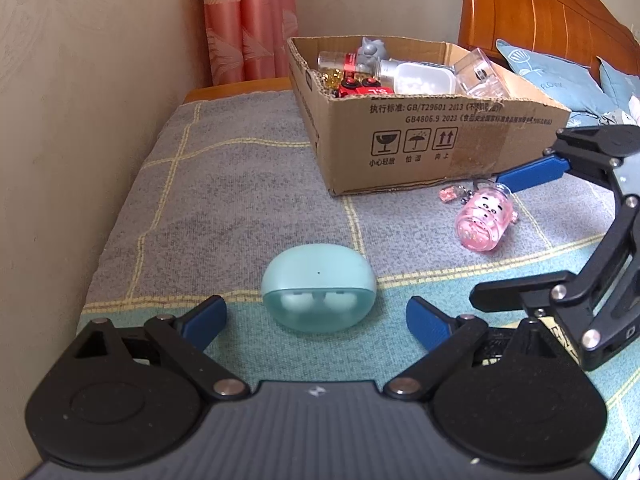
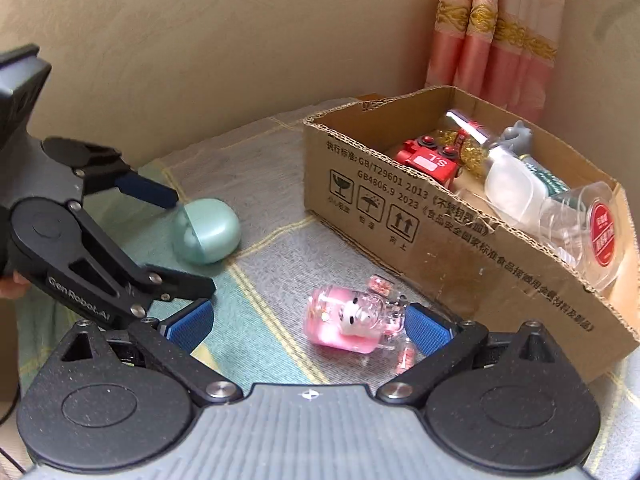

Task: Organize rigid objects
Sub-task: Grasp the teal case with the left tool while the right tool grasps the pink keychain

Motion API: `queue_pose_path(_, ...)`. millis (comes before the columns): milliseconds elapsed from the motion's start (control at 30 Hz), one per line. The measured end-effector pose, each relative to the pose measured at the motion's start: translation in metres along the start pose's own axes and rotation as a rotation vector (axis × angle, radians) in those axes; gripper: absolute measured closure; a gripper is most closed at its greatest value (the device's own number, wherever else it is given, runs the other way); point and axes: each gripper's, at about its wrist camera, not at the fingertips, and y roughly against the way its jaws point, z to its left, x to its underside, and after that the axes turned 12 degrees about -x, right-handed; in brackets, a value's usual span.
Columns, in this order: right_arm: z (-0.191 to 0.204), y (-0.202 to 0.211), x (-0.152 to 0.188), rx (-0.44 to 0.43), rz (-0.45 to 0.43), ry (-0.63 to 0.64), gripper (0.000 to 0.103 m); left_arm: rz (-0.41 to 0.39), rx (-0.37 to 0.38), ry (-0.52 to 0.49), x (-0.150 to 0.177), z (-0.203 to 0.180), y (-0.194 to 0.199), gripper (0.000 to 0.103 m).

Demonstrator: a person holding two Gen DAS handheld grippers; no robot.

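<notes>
The left gripper (image 1: 316, 316) is seen with its jaws spread wide, nothing pressed between them. A mint earbud case (image 1: 319, 288) lies on the bed (image 1: 240, 200) just ahead of the blue pads, in the gap but touched by neither. In the right wrist view the same case (image 2: 208, 230) is found to the left, with one left pad just above it.

The right gripper (image 2: 308, 326) is likewise seen wide open. A pink charm (image 2: 348, 320) lies on its side between the pads; its clear end is close against the right pad, though contact cannot be told. From the left wrist view the charm (image 1: 484, 220) is placed near the front wall of the box (image 1: 420, 136), with a right pad close above it.

Farther back, the open box is set on the blanket, holding a red toy (image 2: 430, 160), a grey figure (image 1: 370, 50), a clear bottle (image 1: 340, 62) and clear plastic containers (image 2: 512, 188). Behind it, a pink curtain (image 1: 248, 40) hangs beside the wall, and a wooden headboard (image 1: 540, 8) is seen at right.
</notes>
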Motion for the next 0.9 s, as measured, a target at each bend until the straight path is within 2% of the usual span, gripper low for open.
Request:
queue_pose_path(67, -0.002, -0.002, -0.002, 0.028, -0.003, -0.017, 0.001, -0.003, -0.003, 0.000, -0.001, -0.001, 0.000, 0.009)
queue_pose_path(133, -0.007, -0.006, -0.002, 0.064, 0.001, -0.048, 0.010, -0.011, -0.011, -0.003, -0.003, -0.001, 0.001, 0.010)
queue_pose_path(200, -0.010, -0.009, -0.003, 0.112, 0.021, -0.081, 0.015, -0.028, -0.026, -0.015, -0.005, -0.003, 0.002, 0.010)
queue_pose_path(333, -0.007, -0.008, 0.000, 0.149, 0.010, -0.128, 0.025, -0.040, -0.037, -0.035, -0.007, -0.006, 0.003, 0.010)
queue_pose_path(467, 0.000, -0.011, 0.001, 0.189, 0.007, -0.115, 0.032, -0.027, -0.025, -0.033, -0.007, -0.007, 0.002, 0.017)
queue_pose_path(500, 0.002, -0.010, 0.001, 0.194, 0.004, -0.107, 0.036, -0.028, -0.024, -0.035, -0.007, -0.007, 0.002, 0.018)
queue_pose_path(533, 0.003, -0.009, 0.001, 0.197, 0.004, -0.100, 0.045, -0.028, -0.023, -0.039, -0.007, -0.007, 0.002, 0.020)
queue_pose_path(567, 0.004, -0.008, 0.000, 0.192, 0.006, -0.100, 0.046, -0.026, -0.023, -0.040, -0.007, -0.007, 0.003, 0.022)
queue_pose_path(633, 0.004, -0.008, -0.002, 0.188, 0.010, -0.106, 0.046, -0.019, -0.014, -0.044, -0.008, -0.007, 0.003, 0.036)
queue_pose_path(700, 0.005, -0.007, -0.003, 0.190, 0.010, -0.099, 0.046, -0.012, -0.006, -0.033, -0.009, -0.006, 0.002, 0.042)
queue_pose_path(900, 0.007, -0.009, -0.003, 0.192, 0.013, -0.090, 0.045, -0.009, -0.003, -0.037, -0.010, -0.005, 0.001, 0.042)
